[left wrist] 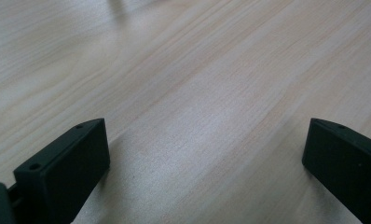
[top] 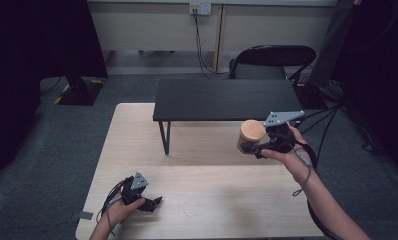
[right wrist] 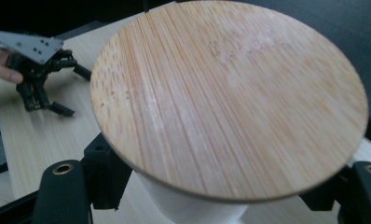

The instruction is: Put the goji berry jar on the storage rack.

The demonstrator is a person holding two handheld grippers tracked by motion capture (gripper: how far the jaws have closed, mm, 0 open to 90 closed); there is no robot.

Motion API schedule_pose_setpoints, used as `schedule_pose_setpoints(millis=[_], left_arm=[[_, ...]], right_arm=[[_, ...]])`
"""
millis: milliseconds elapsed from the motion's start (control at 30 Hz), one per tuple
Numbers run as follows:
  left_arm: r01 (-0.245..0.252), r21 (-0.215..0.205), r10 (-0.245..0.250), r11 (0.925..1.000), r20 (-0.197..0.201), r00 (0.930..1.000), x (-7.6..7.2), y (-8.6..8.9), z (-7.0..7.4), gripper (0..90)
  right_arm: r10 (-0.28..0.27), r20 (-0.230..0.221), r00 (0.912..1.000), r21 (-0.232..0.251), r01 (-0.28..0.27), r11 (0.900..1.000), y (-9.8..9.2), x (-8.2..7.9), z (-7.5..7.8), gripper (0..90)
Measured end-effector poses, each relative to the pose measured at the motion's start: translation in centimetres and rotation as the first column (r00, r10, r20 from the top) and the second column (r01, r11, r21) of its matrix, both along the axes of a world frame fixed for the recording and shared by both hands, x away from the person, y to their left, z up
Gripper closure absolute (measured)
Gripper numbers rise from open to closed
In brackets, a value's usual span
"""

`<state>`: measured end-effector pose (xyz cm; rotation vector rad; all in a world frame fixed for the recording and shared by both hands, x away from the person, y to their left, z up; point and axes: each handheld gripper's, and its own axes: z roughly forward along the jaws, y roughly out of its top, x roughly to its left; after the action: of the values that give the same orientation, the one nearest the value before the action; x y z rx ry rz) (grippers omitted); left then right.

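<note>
The light wooden table (top: 137, 150) is carrying a low black bench (top: 227, 99) at its far side, and in front of that bench the right gripper (top: 259, 148) is holding a jar (top: 249, 137) up off the tabletop. Its jaws are closing in on the jar's sides just under the lid, one on each side, gripping it firmly. The jar is sitting slightly tilted, clear-walled with something dark inside, and it is wearing a round bamboo lid (right wrist: 230, 98) with fine straight grain. At the near left of the table, the left gripper (top: 154, 202) is resting low with its jaws standing wide apart, holding nothing, bare wood lying between them.
</note>
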<state>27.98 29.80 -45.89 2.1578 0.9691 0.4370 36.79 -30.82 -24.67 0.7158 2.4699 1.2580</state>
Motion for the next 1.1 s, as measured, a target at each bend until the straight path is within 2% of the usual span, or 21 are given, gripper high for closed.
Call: schedule_pose_setpoints(millis=[100,167,233,300,333,400,433,500,600,833,1100], left_arm=[[-0.005,-0.008,0.005,1.0,0.0,1.0,-0.1,0.0,-0.1,0.0],[0.003,0.005,-0.003,1.0,0.0,1.0,0.0,0.0,0.1,0.0],[-0.003,-0.005,0.003,1.0,0.0,1.0,0.0,0.0,-0.1,0.0],[0.003,0.005,-0.003,1.0,0.0,1.0,0.0,0.0,0.1,0.0],[-0.005,-0.009,0.005,1.0,0.0,1.0,-0.1,0.0,-0.1,0.0],[-0.005,-0.008,0.005,1.0,0.0,1.0,-0.1,0.0,-0.1,0.0],[0.003,0.005,-0.003,1.0,0.0,1.0,0.0,0.0,0.1,0.0],[-0.009,-0.016,0.009,0.9998,0.001,1.0,-0.1,0.0,-0.2,0.0],[-0.007,-0.013,0.008,0.9999,0.003,1.0,-0.1,0.0,-0.2,0.0],[-0.002,-0.006,0.002,1.0,0.001,1.0,0.0,0.0,-0.1,0.0],[-0.007,-0.013,0.007,0.9999,0.001,1.0,-0.1,0.0,-0.1,0.0]], right_arm=[[-0.018,0.004,0.9998,-0.016,0.018,1.0,0.8,0.9,1.1,25.8],[-0.03,0.005,0.9995,-0.015,0.03,0.999,1.2,1.4,1.6,25.8],[-0.046,0.001,0.999,-0.016,0.046,0.999,1.6,2.1,2.2,25.8],[-0.064,0.004,0.9979,-0.017,0.065,0.998,1.9,2.8,2.7,25.8],[-0.078,0.004,0.997,-0.014,0.078,0.997,2.2,3.1,2.9,25.8],[-0.1,0.01,0.9949,-0.029,0.1,0.995,2.8,3.7,3.4,25.8],[-0.111,0.013,0.9937,-0.037,0.111,0.993,3.2,4.1,3.7,25.8],[-0.124,0.015,0.9922,-0.042,0.125,0.991,3.7,4.8,4.1,25.8],[-0.137,0.017,0.9904,-0.053,0.138,0.989,4.6,5.7,4.5,25.8],[-0.156,-0.011,0.9876,-0.052,0.156,0.986,6.3,7.9,4.3,25.8],[-0.177,-0.038,0.9834,-0.041,0.176,0.984,7.1,9.7,3.5,25.8]])
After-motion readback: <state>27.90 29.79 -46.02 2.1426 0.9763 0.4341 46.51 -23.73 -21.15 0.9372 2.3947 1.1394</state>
